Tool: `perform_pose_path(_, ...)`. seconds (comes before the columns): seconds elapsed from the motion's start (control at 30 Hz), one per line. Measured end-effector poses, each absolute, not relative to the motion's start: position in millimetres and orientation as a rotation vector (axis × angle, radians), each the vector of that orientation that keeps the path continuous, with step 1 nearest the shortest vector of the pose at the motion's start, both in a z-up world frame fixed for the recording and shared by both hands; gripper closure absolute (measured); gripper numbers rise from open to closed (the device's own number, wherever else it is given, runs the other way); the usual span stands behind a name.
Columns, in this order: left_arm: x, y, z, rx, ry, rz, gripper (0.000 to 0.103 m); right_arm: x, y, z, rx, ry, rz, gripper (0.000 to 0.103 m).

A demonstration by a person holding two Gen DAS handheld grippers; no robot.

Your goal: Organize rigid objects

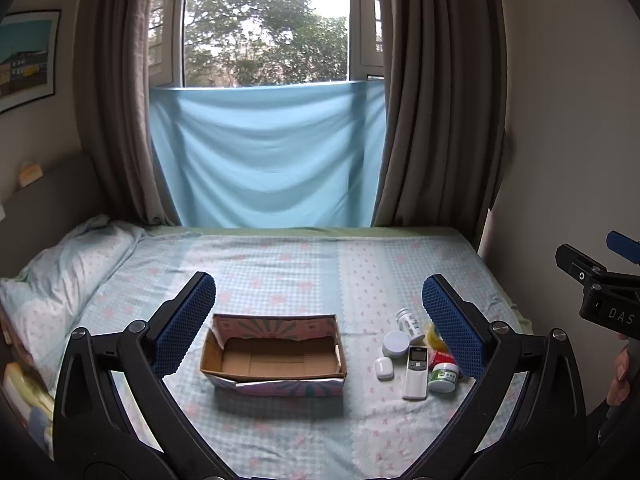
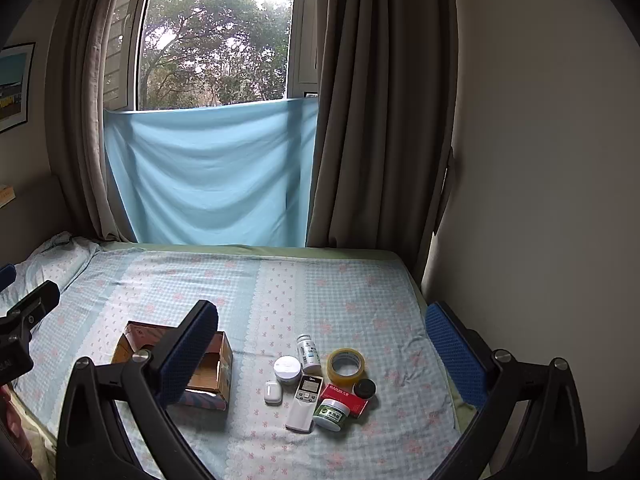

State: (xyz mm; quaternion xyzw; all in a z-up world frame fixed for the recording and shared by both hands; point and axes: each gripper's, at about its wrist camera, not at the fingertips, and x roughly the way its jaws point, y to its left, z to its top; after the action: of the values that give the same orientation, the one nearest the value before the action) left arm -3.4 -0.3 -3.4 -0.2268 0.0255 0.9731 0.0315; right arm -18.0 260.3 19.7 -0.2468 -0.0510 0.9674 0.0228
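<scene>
Daylight comes in through the window (image 1: 266, 20) at the back, and the sky there is so bright it looks almost white. The blue cloth (image 1: 266, 160) under the window glows softly where light passes through. The bed (image 1: 304, 264) is evenly lit and looks a little dim and cool. The box (image 1: 274, 354) drops a soft shadow on the sheet in front of it, toward the camera. The curtains (image 2: 384, 100) are dark and bend like a bow, because both pictures bulge out at the sides. The corners fade to black. The wall (image 2: 540, 140) on the right is pale and smooth. The middle looks sharp; the edges look a bit blurry.
</scene>
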Motion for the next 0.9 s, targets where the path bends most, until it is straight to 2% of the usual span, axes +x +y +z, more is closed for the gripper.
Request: perform_pose_path(0.9,-7.3,-3.6,-7.1,-0.667,0.058,2.951,0.0,-26.1,262.0,21.6,-0.789,-0.143,2.994,0.0)
